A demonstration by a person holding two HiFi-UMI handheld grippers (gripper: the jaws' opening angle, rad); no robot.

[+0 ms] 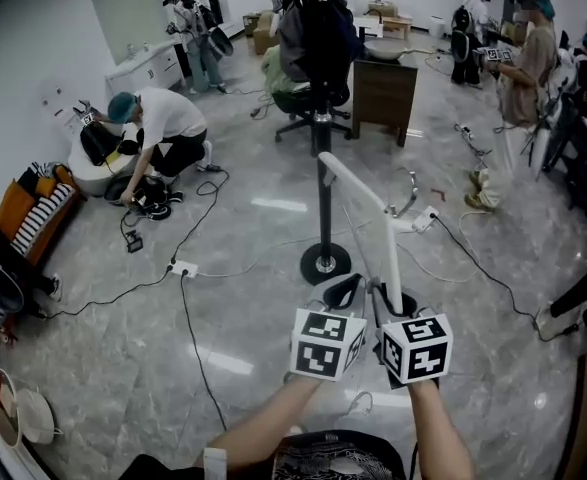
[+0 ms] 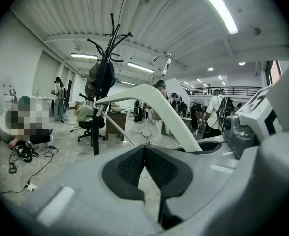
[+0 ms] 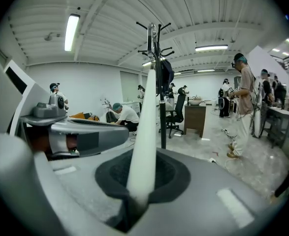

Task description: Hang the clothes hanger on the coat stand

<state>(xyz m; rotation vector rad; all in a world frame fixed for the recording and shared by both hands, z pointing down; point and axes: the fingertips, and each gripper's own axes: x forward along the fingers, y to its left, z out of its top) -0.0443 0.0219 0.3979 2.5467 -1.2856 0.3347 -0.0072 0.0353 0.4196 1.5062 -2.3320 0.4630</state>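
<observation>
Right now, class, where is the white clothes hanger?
In the head view it is centre and low: the clothes hanger is clamped at one end in the right hand-held gripper, angling up toward the coat stand just ahead.

Count log:
- hanger: 1
- coat stand: 1
- left hand-held gripper plus right hand-held gripper: 2
- desk: 1
- office chair: 1
- people: at least five
</observation>
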